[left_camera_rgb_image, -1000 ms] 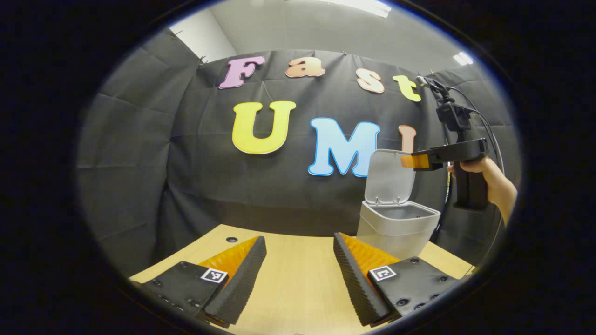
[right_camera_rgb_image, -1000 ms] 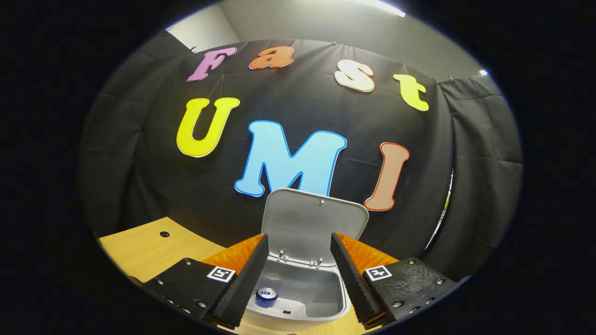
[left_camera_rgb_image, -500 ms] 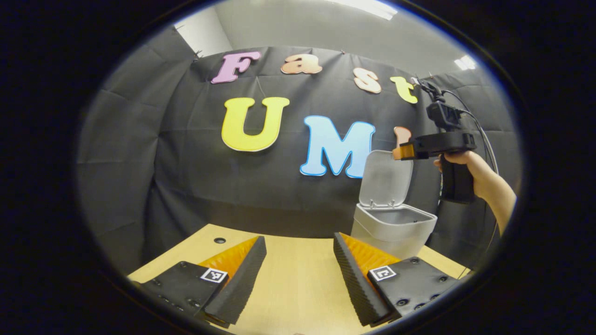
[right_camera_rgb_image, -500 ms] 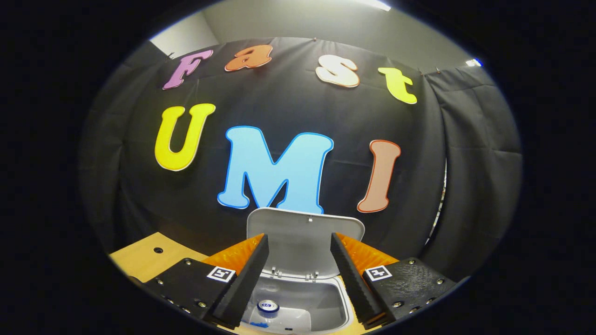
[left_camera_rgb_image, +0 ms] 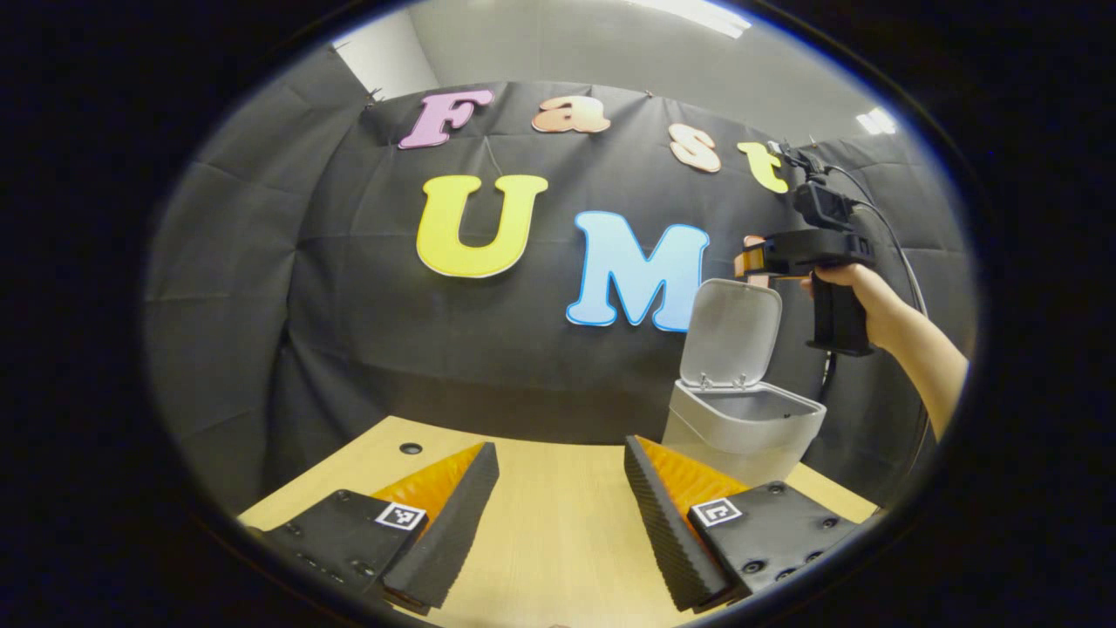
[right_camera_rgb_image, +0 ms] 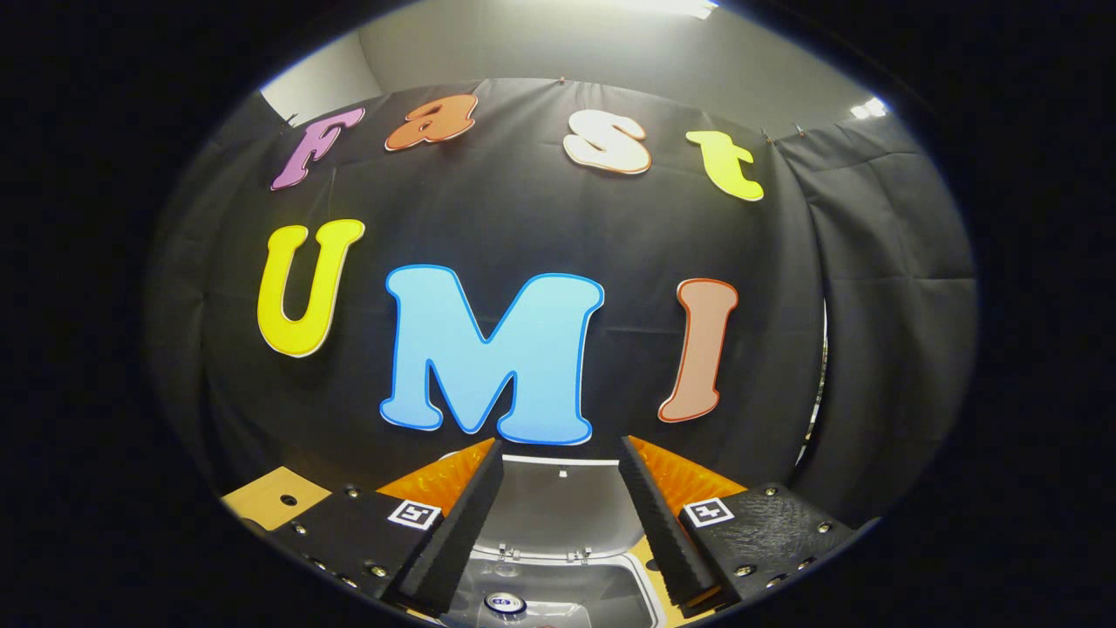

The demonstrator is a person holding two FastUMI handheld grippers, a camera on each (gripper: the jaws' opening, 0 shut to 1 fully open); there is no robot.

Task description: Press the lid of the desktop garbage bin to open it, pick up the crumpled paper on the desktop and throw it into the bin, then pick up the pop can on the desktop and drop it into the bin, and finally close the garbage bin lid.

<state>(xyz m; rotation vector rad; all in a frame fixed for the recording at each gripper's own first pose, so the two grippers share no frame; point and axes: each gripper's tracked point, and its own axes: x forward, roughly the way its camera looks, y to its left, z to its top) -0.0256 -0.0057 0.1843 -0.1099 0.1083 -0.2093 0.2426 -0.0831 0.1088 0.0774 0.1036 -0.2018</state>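
The grey desktop bin [left_camera_rgb_image: 741, 427] stands at the back right of the wooden table [left_camera_rgb_image: 558, 532], its lid [left_camera_rgb_image: 732, 331] swung up and upright. My left gripper [left_camera_rgb_image: 558, 515] hovers open and empty over the table, left of the bin. In the left gripper view a hand holds the right gripper [left_camera_rgb_image: 758, 260] above and just behind the lid's top edge. In the right gripper view my right gripper [right_camera_rgb_image: 558, 515] is open and empty, looking down past the lid [right_camera_rgb_image: 558, 506] into the bin [right_camera_rgb_image: 641, 602], where the pop can [right_camera_rgb_image: 506, 603] lies. The paper is hidden.
The black cloth wall rises close behind the bin. A small round hole [left_camera_rgb_image: 410, 448] sits in the table's far left part. A cable [left_camera_rgb_image: 898, 244] trails from the right gripper's handle.
The right gripper has risen and moved back from over the bin opening to above the lid's top edge. The left gripper has barely shifted. The lid stays up.
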